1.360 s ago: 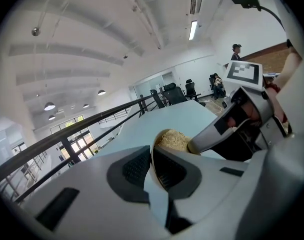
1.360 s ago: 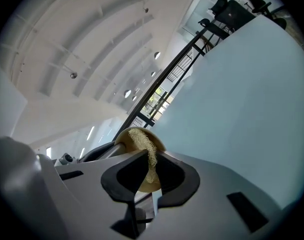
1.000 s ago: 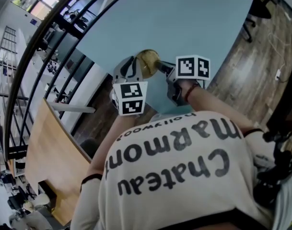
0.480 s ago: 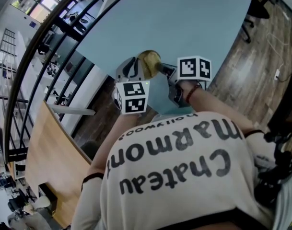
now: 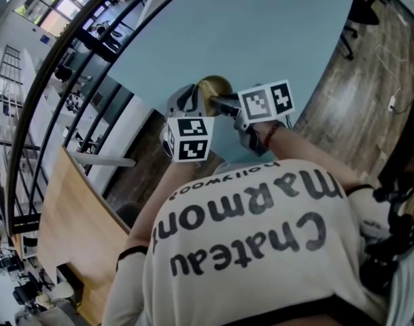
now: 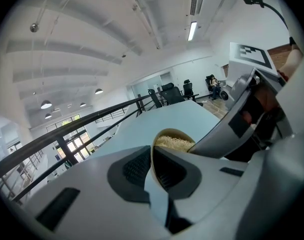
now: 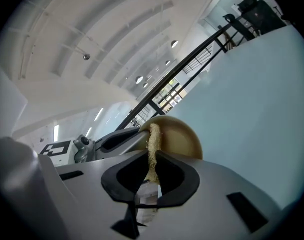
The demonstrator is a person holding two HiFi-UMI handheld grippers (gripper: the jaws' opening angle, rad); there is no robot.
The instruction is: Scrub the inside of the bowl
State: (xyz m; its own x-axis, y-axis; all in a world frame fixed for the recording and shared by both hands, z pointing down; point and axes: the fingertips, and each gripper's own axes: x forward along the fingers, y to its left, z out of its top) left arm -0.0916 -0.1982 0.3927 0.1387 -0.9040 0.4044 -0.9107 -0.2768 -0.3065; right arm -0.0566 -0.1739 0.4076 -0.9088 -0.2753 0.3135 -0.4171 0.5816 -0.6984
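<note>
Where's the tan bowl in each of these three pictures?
Head view: bowl just above centre, at the near edge of the table.
Left gripper view: lower centre, rim clamped in the jaws.
Right gripper view: centre, behind the scrubber held in the jaws.
Shared landmark: the pale blue table behind it.
</note>
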